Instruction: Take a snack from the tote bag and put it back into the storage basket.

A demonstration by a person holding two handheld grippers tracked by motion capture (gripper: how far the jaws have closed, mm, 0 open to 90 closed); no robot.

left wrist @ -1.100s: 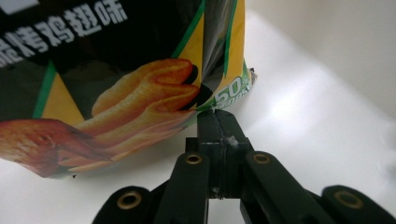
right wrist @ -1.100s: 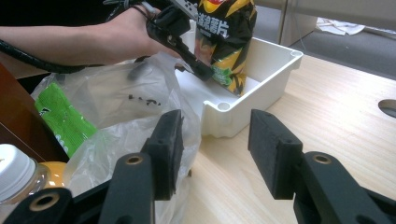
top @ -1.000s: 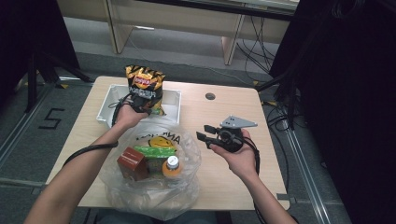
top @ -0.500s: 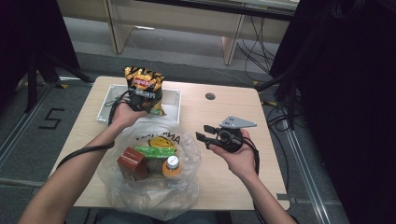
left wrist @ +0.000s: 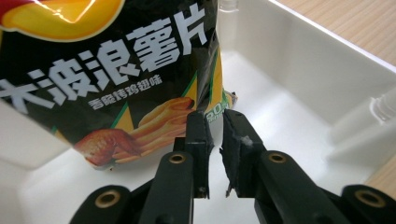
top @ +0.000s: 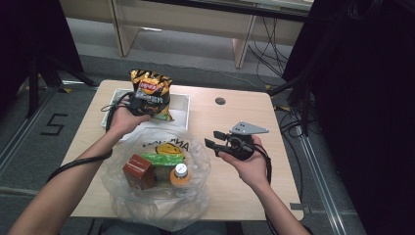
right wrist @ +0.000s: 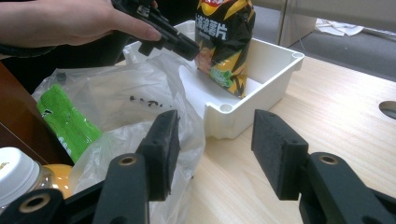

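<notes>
A black and yellow chip bag [top: 150, 90] stands upright in a white tray [top: 180, 106] at the table's back left. My left gripper [top: 142, 104] is at the bag's lower edge. In the left gripper view the bag [left wrist: 107, 70] hangs just past my left gripper [left wrist: 215, 119]. Its jaws have just been opening; a narrow gap shows between them and the pads do not press on the bag. My right gripper [top: 211, 138] hovers over the table's right half, open and empty. The right gripper view shows my right gripper [right wrist: 215, 135] facing the tray [right wrist: 261, 93], the bag [right wrist: 226, 37] and the left gripper [right wrist: 189, 46].
A clear plastic bag [top: 156, 200] lies at the front centre, holding a brown box [top: 138, 171], a green packet [top: 161, 159] and an orange bottle [top: 180, 175]. A round hole [top: 220, 101] is in the tabletop behind my right gripper.
The left hand has shifted slightly left and up beside the chip bag, which stays upright in the tray. The right hand has kept still.
</notes>
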